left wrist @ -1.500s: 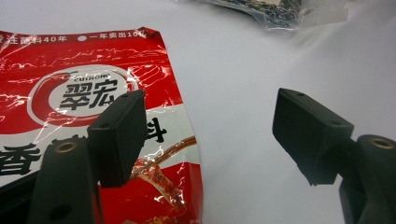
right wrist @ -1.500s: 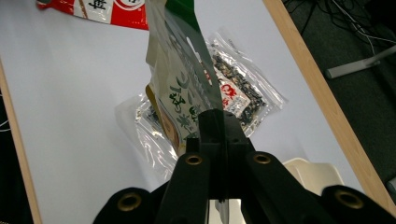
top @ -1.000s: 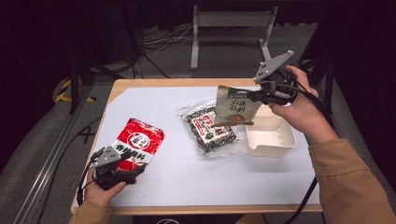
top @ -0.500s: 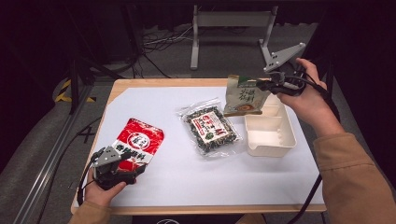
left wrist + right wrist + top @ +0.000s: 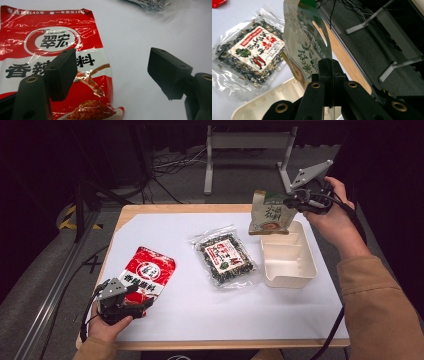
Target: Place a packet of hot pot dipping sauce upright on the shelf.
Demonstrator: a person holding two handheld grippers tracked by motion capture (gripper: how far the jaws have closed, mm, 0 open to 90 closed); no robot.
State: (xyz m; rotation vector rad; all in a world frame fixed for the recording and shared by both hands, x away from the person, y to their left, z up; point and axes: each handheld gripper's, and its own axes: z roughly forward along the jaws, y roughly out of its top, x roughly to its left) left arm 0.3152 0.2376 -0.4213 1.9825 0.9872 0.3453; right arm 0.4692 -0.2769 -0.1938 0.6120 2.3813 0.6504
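Right tool point(image 5: 295, 202) pinches the pouch point(image 5: 270, 215) by its edge above the tray point(image 5: 290, 265); it could slip out. Left tool point(image 5: 131, 301) rests spread.

The right gripper point(image 5: 329, 75) at bottom centre has its jaws clamped on the green pouch point(image 5: 305, 37). The clear seaweed bag point(image 5: 249, 52) lies at left, the cream tray point(image 5: 274, 100) at lower left.

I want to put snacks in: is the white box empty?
Empty: the white box shows only bare compartments; the green packet hangs above its far edge.
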